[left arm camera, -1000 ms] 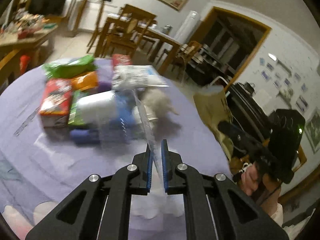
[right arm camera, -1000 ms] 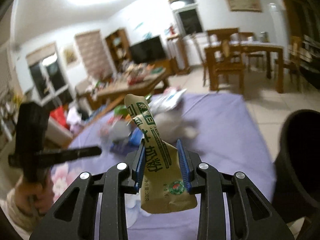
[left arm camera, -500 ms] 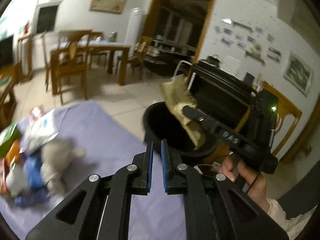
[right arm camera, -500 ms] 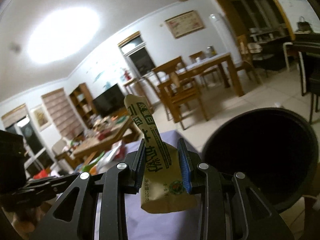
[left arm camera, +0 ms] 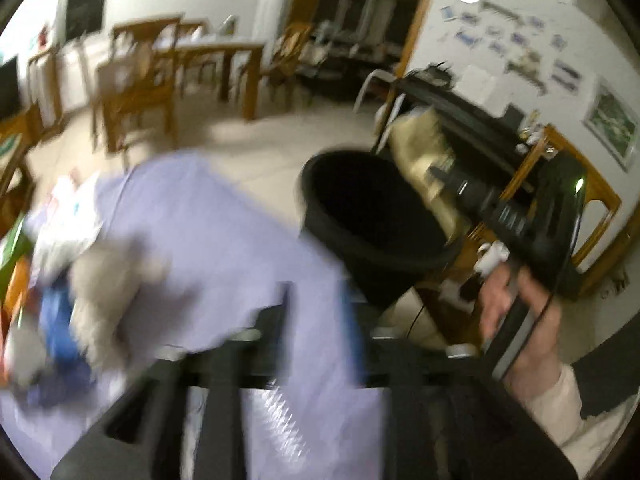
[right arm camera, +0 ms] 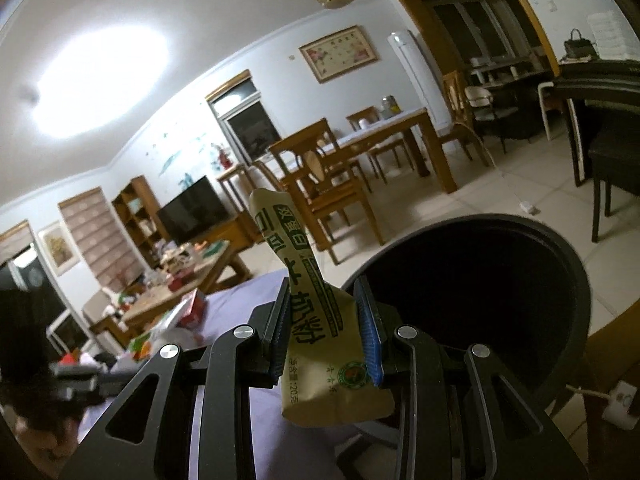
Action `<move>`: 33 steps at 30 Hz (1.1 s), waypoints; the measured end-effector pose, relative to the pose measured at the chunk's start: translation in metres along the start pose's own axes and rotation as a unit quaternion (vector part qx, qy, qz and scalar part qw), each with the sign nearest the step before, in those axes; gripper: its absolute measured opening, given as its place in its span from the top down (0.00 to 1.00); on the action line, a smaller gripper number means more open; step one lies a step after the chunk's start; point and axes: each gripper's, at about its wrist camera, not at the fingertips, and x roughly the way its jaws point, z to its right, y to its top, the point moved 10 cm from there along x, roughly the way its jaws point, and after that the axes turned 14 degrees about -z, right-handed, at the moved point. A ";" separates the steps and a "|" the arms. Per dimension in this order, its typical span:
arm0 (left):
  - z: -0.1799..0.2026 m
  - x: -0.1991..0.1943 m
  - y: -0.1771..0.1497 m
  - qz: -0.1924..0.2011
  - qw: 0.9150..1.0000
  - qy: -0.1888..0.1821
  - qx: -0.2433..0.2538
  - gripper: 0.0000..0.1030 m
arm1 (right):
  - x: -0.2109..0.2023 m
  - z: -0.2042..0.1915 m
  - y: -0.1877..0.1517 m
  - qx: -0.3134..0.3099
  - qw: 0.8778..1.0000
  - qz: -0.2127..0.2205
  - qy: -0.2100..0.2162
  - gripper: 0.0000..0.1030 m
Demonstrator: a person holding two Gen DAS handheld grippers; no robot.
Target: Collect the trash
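My right gripper (right arm camera: 323, 292) is shut on a tan paper packet (right arm camera: 316, 320) with green print, held upright just left of the black bin (right arm camera: 520, 224). In the left wrist view the same packet (left arm camera: 420, 148) hangs over the bin's (left arm camera: 400, 256) far rim, still in the right gripper (left arm camera: 448, 184). My left gripper (left arm camera: 318, 300) is blurred and its jaws are opening. Only the purple cloth (left arm camera: 200, 220) shows between them. A crinkled clear film (left arm camera: 276, 420) lies low by the fingers' base. The trash pile (left arm camera: 36, 288) sits at the far left.
A fluffy beige lump (left arm camera: 108, 280) lies beside the pile. Behind the cloth stand a wooden dining table with chairs (right arm camera: 352, 160) and a cluttered low table (right arm camera: 180, 280). A dark piano (right arm camera: 592, 112) is at the right. A hand (left arm camera: 520, 312) grips the right tool.
The left view swung from the trash pile to the bin, and its jaws went from shut to apart. The right gripper carried the packet from over the cloth to the bin's rim.
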 end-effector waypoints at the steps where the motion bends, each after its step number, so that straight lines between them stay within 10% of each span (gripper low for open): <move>1: -0.006 -0.001 -0.010 -0.006 1.000 0.006 -0.011 0.07 | 0.005 -0.003 -0.003 -0.002 1.000 -0.004 0.004 0.70; 11: -0.027 0.027 -0.059 -0.051 0.997 0.026 -0.046 0.05 | 0.037 -0.044 -0.026 -0.032 0.998 -0.043 0.023 0.70; 16: -0.034 0.046 -0.049 -0.062 0.996 -0.001 -0.064 0.85 | 0.032 -0.057 -0.034 -0.038 0.998 -0.045 0.025 0.70; 19: -0.035 0.044 -0.042 -0.053 0.996 -0.004 -0.066 0.95 | 0.030 -0.050 -0.031 -0.035 0.998 -0.043 0.025 0.70; 33: 0.072 0.028 0.085 0.059 0.997 -0.035 0.032 0.97 | 0.010 0.003 -0.007 0.018 1.000 0.006 -0.016 0.70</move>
